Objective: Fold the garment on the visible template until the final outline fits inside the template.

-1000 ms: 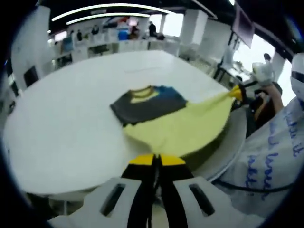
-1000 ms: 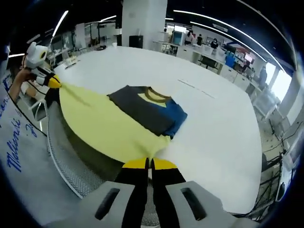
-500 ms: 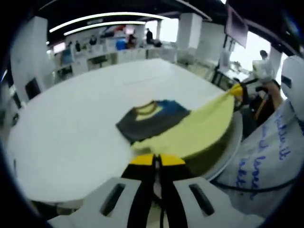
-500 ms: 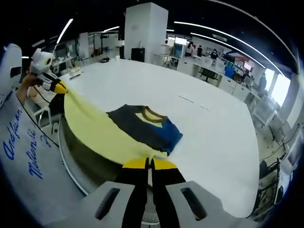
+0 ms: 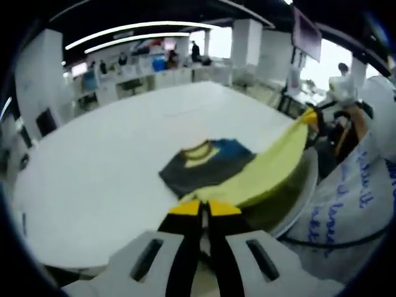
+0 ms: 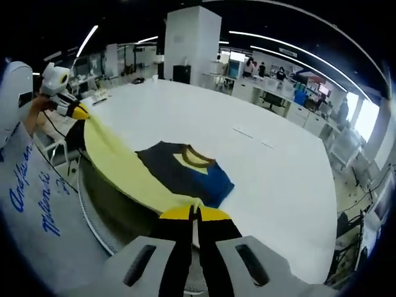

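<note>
White worktop point(image 6: 272, 167) spreads ahead of both grippers. My left gripper point(image 5: 205, 208) and right gripper point(image 6: 195, 213) each clench a yellow hem corner of the garment point(image 6: 179, 173), stretched between them, its dark top lying ahead.

Black fingers point(image 5: 185, 247) tipped with yellow pads point(image 5: 184, 208), rising out of pale grey housings cut with slanted dark slots on either side; same build on the right gripper point(image 6: 196, 213). Beyond the fingertips, the left gripper point(image 6: 77, 112) with a white round-headed body and yellow tips. White garment with blue handwritten lettering point(image 5: 346, 210) beside the fingers, black cable point(image 5: 322, 244) trailing across it.
</note>
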### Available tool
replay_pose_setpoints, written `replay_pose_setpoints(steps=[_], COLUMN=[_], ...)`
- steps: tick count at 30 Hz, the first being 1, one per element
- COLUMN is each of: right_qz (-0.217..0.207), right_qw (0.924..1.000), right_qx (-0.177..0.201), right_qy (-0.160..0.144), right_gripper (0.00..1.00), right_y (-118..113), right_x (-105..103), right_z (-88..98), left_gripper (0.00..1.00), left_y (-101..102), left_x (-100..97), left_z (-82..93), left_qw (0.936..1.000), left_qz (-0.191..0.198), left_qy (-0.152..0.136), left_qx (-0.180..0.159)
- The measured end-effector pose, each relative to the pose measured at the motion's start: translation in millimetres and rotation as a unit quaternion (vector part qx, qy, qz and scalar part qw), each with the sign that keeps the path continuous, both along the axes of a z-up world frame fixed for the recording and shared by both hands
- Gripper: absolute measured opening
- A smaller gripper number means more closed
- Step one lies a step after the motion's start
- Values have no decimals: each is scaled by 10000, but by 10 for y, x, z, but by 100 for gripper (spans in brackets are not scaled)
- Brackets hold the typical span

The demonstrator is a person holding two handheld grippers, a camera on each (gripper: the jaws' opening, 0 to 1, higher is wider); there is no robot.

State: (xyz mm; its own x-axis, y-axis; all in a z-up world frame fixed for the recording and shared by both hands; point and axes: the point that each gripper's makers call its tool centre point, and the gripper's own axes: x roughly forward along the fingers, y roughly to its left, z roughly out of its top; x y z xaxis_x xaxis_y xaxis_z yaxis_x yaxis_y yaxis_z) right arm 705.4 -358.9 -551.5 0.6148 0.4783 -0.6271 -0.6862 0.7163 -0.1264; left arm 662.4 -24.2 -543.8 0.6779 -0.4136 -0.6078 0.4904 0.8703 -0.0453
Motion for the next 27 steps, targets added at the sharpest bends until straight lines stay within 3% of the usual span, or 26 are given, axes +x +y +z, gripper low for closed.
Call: replay_pose_setpoints(steps=[12,27], right_qz=[41,56], right_qw=[10000,9998], right_qx=[51,160], right_qy=[20,-119], right_gripper=[2,2], right_y=[47,91], right_x=[167,442], right_z=[-49,-45], left_gripper=[0,0], left_y=[127,221], left_x=[196,473], left_z=[-142,-173], left_qw=[9999,9996], left_qz=[142,210], left_qy=[17,-123], left_qx=[38,-120])
